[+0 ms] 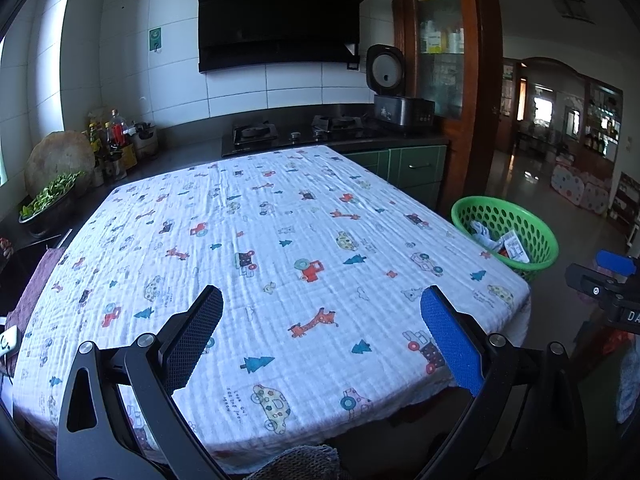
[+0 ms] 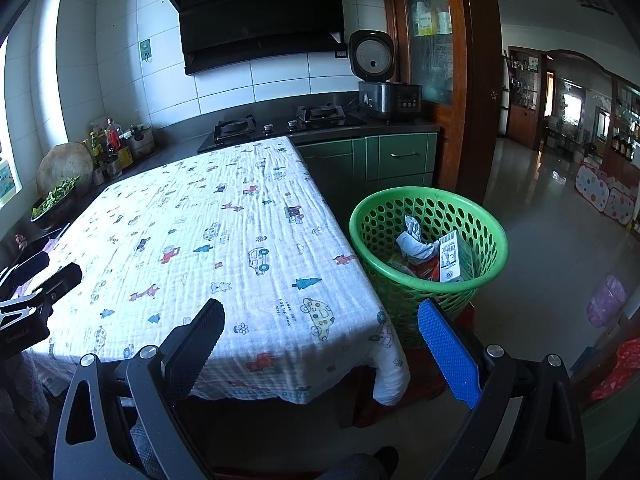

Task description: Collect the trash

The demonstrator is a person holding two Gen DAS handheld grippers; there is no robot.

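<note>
Black hand-held gripper [image 1: 320, 336], one blue pad, silver screws

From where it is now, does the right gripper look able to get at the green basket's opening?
Probably yes. The right gripper is open and empty, and the green basket stands on the floor just past the table corner, its mouth uncovered; nothing lies between them.

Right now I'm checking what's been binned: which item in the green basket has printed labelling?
The white carton leaning against the green basket wall; the crumpled grey-white wrapper beside it looks unprinted.
</note>
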